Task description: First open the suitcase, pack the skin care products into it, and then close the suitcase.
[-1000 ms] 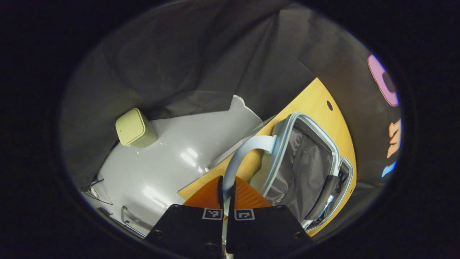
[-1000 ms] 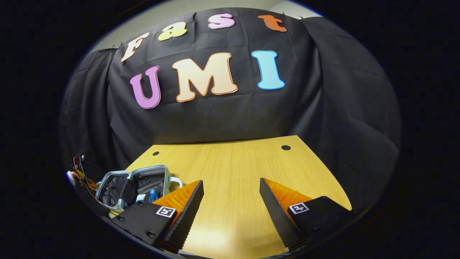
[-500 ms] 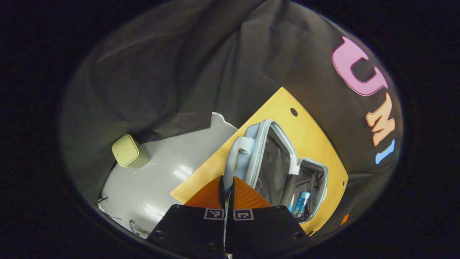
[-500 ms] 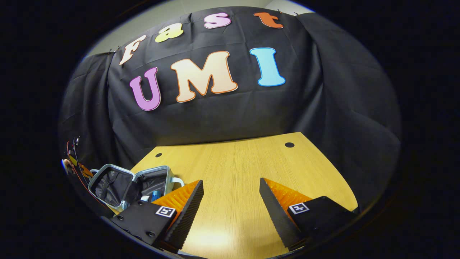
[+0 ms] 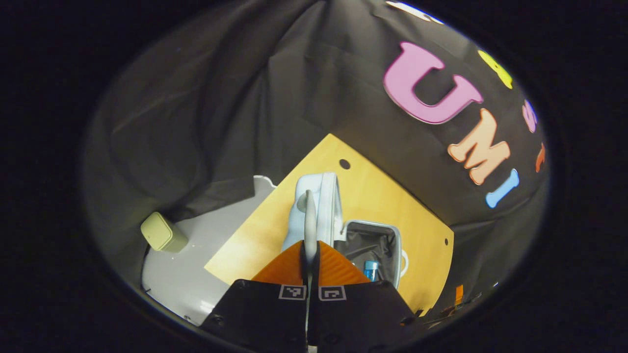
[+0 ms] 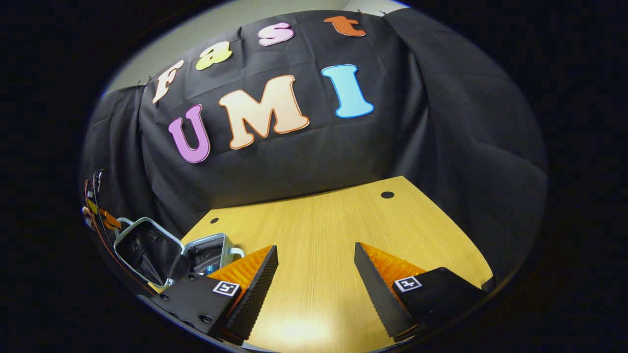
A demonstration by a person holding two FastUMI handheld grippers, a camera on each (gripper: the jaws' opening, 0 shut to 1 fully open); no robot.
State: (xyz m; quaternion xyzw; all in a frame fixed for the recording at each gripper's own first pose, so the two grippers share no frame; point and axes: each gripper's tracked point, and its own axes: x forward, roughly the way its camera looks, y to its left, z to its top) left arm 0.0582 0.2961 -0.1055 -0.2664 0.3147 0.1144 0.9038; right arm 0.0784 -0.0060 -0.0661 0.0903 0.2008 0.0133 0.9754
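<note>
Suitcase (image 5: pixel 321 206) lies on the wooden desk (image 5: pixel 373 196), near its left edge as the right gripper view has it, and it is open. In the left gripper view the pale blue lid (image 5: pixel 324 196) stands raised almost edge-on, and the base (image 5: pixel 373 245) beside it lies flat with its grey lining exposed. A bottle (image 5: pixel 371 269) with a blue cap rests inside the base, close to the near wall. The handle (image 5: pixel 309 220) of the lid, a thin pale strap, runs down from the lid into the left gripper (image 5: pixel 310 264), whose fingers are pressed together with the handle clamped between them. In the right gripper view the suitcase (image 6: pixel 171 247) shows at the far left, the lid tilted up and outward and the base next to it, partly hidden behind one finger. The right gripper (image 6: pixel 316 279) hovers over the bare middle of the desk (image 6: pixel 319 230), well apart from the suitcase, with its fingers (image 6: pixel 255 284) spread wide and nothing between them. Two small round holes sit near the far edge of the desk. Beyond the desk, in the left gripper view, a pale green bin (image 5: pixel 162 231) stands on the grey floor (image 5: pixel 186 274), near the black cloth wall (image 5: pixel 221 98).
</note>
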